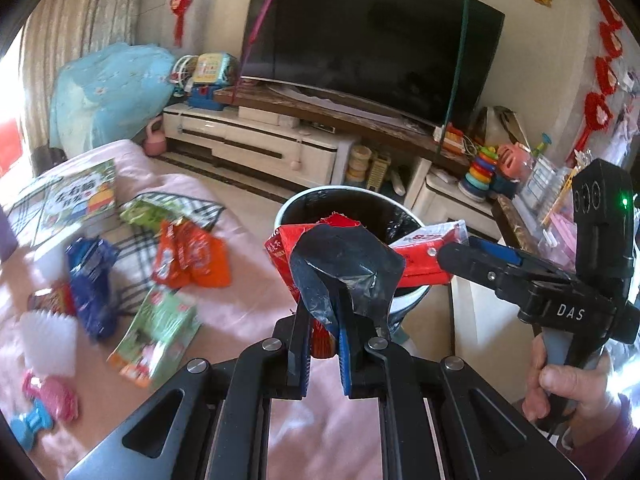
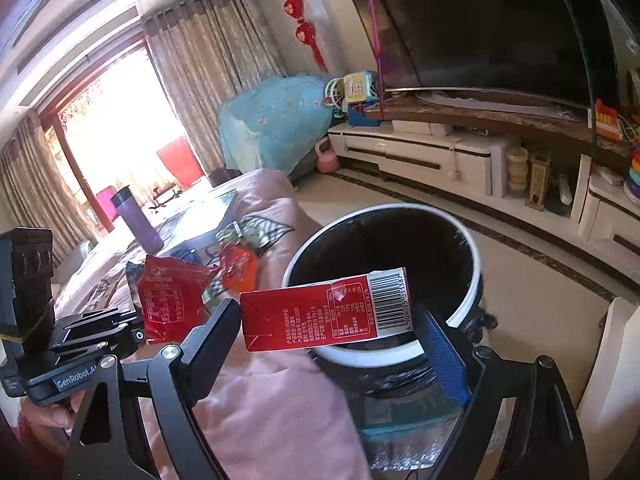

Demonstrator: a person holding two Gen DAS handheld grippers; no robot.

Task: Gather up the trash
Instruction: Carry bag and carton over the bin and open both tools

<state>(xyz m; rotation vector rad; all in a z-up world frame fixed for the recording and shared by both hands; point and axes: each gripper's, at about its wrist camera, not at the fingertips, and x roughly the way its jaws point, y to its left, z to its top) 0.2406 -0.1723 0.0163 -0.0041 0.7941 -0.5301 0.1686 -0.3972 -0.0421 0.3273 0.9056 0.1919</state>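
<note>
1. Red carton [image 2: 320,312] sits between the right claw's [image 2: 326,320] spread jaws over the bin [image 2: 468,300]; grip uncertain.
2. Left claw [image 1: 324,320] clenches a crumpled red wrapper [image 1: 344,268] at the bin's rim.
3. Dropping step; next, release both inside the bin.

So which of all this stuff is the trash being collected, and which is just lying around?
Job:
red carton
red wrapper
black-lined bin
orange packets
blue packet

Lying about:
TV
stacking-ring toy
picture book
purple flask
</note>
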